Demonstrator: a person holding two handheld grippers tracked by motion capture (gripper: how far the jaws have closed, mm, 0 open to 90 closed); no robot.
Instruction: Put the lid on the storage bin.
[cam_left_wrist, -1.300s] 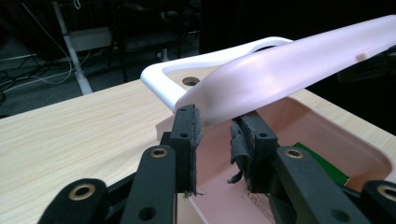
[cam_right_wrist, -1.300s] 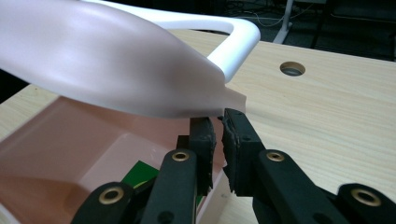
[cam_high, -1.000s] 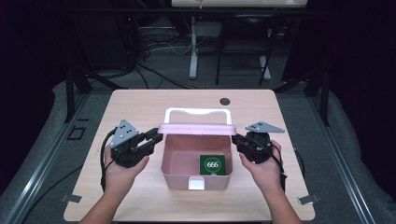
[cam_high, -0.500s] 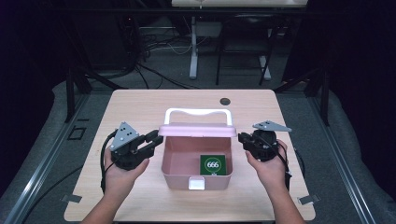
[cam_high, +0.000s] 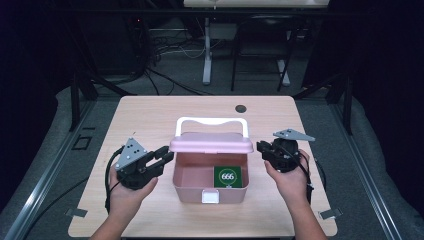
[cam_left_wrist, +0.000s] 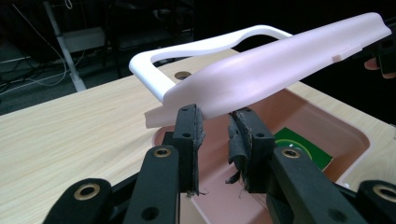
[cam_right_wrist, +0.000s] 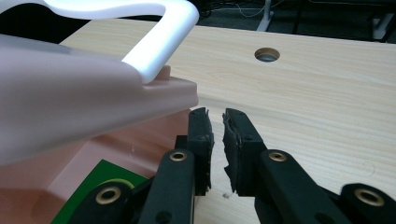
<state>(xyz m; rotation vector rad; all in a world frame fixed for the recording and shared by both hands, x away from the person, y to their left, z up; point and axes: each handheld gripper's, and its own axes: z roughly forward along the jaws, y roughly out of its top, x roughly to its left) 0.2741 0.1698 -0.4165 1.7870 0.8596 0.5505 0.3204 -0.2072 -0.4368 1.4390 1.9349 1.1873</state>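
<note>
lid (cam_high: 211, 144) half-raised over box (cam_high: 210, 190) | left hand-held gripper (cam_left_wrist: 215, 122) slack at lid edge, steadying | right hand-held gripper (cam_right_wrist: 215, 126) released, just beside lid

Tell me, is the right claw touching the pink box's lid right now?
Apart. In the right gripper view, bare table shows between the right claw and the lid's corner; the jaws stand slightly parted with nothing between them, having just been opening.
</note>
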